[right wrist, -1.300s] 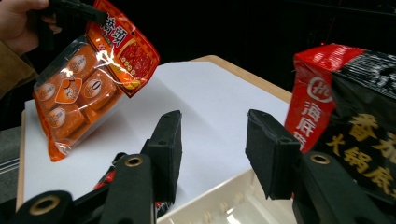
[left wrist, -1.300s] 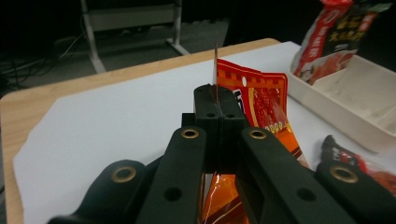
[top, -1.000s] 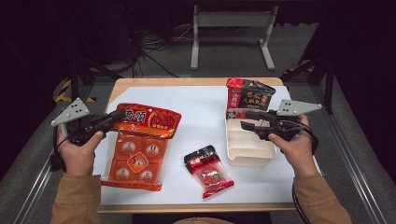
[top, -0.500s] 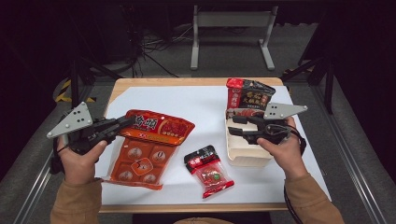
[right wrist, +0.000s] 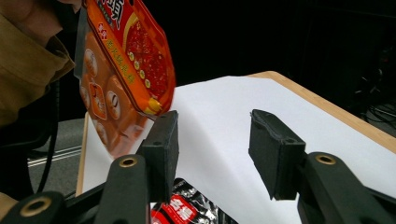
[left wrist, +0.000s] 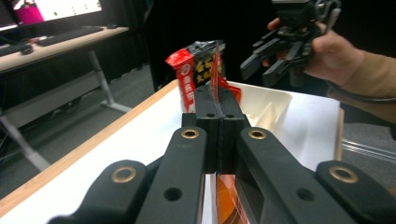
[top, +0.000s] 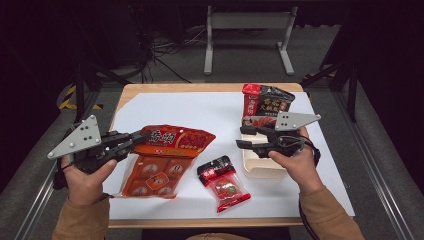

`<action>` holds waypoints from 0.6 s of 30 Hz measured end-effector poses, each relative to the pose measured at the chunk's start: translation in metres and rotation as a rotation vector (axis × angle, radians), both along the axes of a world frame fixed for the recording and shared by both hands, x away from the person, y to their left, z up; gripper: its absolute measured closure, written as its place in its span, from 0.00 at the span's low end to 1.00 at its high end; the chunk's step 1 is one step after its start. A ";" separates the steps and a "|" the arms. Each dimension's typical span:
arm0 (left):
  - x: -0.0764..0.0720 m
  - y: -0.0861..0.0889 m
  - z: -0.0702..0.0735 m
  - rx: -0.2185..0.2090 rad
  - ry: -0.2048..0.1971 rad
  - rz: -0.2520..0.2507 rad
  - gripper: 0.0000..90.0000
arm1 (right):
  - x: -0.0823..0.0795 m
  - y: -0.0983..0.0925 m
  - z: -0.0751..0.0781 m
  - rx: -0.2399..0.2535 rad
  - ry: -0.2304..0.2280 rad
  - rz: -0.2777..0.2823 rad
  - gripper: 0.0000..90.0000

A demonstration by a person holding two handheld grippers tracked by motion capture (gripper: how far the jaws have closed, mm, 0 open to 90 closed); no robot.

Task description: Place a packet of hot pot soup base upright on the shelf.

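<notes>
Currently, my left gripper (top: 142, 137) clamped on edge of orange snack bag (top: 167, 160), bag lifted at gripped end, lower part trailing toward white sheet (top: 200, 107). My right gripper (top: 243, 137) hovering above pale tray (top: 262, 167), jaws apart and just been opening, nothing between them. Small red packet (top: 223, 182) lying flat between my hands. Dark-and-red packet (top: 265, 102) standing behind tray. In left gripper view, bag edge (left wrist: 215, 70) pinched between closed jaws.
</notes>
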State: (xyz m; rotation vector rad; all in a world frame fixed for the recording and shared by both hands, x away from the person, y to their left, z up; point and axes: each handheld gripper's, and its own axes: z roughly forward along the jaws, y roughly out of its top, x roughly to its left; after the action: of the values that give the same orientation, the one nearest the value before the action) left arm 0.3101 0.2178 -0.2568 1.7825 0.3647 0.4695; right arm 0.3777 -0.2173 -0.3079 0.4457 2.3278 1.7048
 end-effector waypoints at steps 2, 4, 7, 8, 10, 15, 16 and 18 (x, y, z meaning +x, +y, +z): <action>-0.003 -0.002 0.002 -0.006 -0.005 -0.011 1.00 | 0.000 0.003 -0.001 0.001 -0.001 0.008 0.57; -0.005 -0.003 0.003 -0.006 -0.015 -0.016 1.00 | 0.000 0.007 -0.001 0.007 -0.005 0.019 0.54; -0.006 -0.004 0.004 -0.014 -0.019 -0.017 1.00 | 0.001 0.012 -0.002 0.016 -0.008 0.032 0.50; -0.006 -0.004 0.004 -0.013 -0.023 -0.017 1.00 | 0.002 0.015 -0.003 0.018 -0.011 0.035 0.49; -0.006 -0.004 0.005 -0.022 -0.027 -0.014 1.00 | 0.003 0.020 -0.004 0.025 -0.010 0.041 0.45; -0.006 -0.005 0.006 -0.049 -0.037 -0.010 1.00 | 0.008 0.035 -0.010 0.057 -0.009 0.060 0.39; -0.006 -0.005 0.006 -0.054 -0.038 -0.009 1.00 | 0.008 0.038 -0.012 0.059 -0.006 0.065 0.39; -0.006 -0.007 0.005 -0.058 -0.040 -0.012 1.00 | 0.009 0.045 -0.014 0.061 -0.006 0.081 0.39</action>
State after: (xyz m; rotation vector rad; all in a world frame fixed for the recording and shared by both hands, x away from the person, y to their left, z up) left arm 0.3045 0.2110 -0.2513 1.7159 0.3362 0.4801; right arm 0.3867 -0.1728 -0.3221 0.3620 2.3247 1.8155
